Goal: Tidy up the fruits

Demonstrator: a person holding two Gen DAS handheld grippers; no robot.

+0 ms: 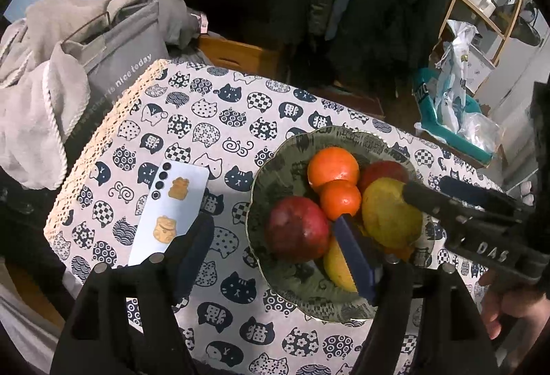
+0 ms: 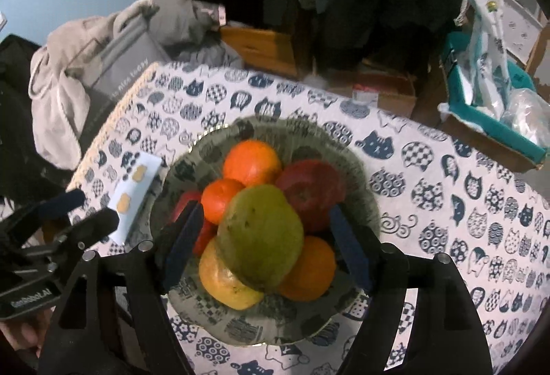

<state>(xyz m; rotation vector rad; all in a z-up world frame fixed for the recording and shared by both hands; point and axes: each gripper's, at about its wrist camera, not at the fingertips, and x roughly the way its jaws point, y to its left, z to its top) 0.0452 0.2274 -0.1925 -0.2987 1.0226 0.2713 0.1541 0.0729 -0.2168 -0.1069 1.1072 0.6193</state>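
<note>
1. At the centre of the right wrist view, the right hand-held gripper (image 2: 264, 237) stands open, its blue pads on either side of the green-yellow pear (image 2: 261, 237) and clear of it; nothing is held.
2. In the lower middle of the left wrist view, the left hand-held gripper (image 1: 275, 258) is also open and empty, one finger over the plate (image 1: 275, 165), the other over the phone (image 1: 168, 213).
3. The pear lies on top of the pile in the plate, among oranges (image 2: 252, 162) and red apples (image 2: 311, 192); the plate sits on the cat-print bench (image 2: 447, 203).
4. All the fruit appears gathered in the plate, so the sorting looks nearly done.
5. The next move likely calls for drawing both hand-held grippers away without nudging the pile.
</note>
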